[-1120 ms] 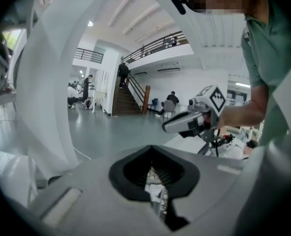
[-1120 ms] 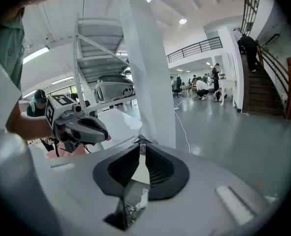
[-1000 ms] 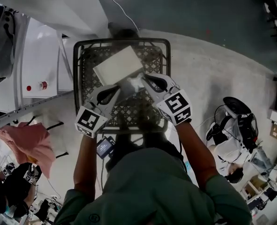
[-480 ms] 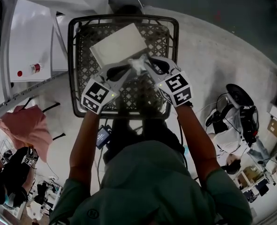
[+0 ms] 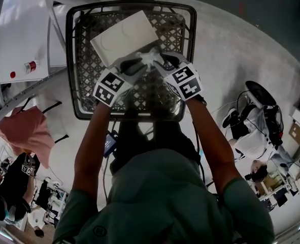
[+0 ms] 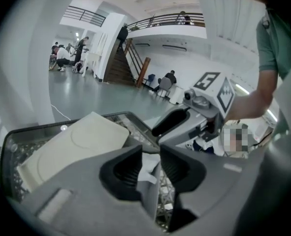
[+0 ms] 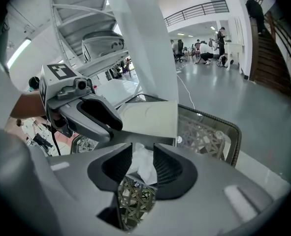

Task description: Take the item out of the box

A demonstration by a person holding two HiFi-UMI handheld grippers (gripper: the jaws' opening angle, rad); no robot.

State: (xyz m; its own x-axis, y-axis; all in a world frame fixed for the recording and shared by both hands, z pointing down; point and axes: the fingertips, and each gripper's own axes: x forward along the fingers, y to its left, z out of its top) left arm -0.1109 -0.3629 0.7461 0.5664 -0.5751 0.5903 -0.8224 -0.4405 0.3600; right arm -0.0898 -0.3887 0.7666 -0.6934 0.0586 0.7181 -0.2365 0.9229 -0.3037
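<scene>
A flat white box (image 5: 124,35) lies tilted in a black lattice basket (image 5: 188,29). At its near corner sits a crumpled white item (image 5: 148,59). My left gripper (image 5: 134,65) and right gripper (image 5: 161,61) meet over it from either side. In the left gripper view, the left gripper (image 6: 150,167) is opening, with the white item (image 6: 146,170) loose in the gap. In the right gripper view, the right gripper (image 7: 143,163) is opening too. The white item (image 7: 143,165) bulges between its pads.
The basket stands on a pale floor. A white metal rack (image 5: 23,50) with a small red object (image 5: 31,65) is at the left, with a pink cloth (image 5: 30,139) below it. People sit at the right (image 5: 256,136) and lower left.
Both grippers have moved forward over the basket and closer together at the box's near corner. Their jaws have parted around the white item.
</scene>
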